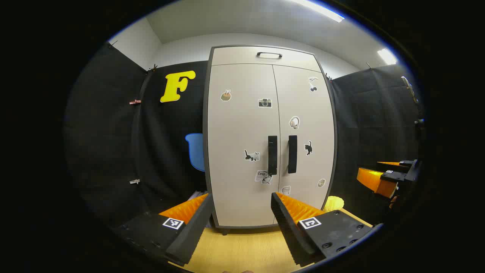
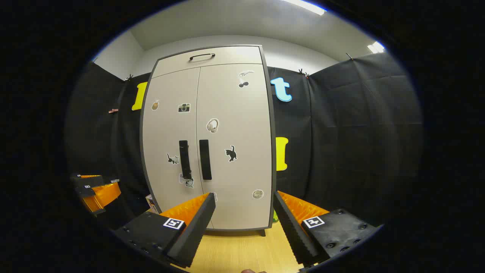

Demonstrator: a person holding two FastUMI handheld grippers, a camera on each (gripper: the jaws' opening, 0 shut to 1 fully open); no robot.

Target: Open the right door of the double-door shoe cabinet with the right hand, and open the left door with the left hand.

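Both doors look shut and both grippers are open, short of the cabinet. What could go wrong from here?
1. The right door handle and left door handle stand close together along the centre seam, so the right gripper might catch the wrong bar or bump the left gripper as both close in.
2. Each handle is a slim vertical bar; a slightly off-centre approach may let the fingers slide past it.

Yellow object point(image 1: 334, 203) in left gripper view half hidden behind shoe cabinet point(image 1: 242, 144) corner, can't ID. Small box point(image 2: 151, 204) at cabinet's lower left in right gripper view mostly hidden. Stickers point(image 1: 263, 176) near left handle point(image 1: 272, 155) too small to make out.
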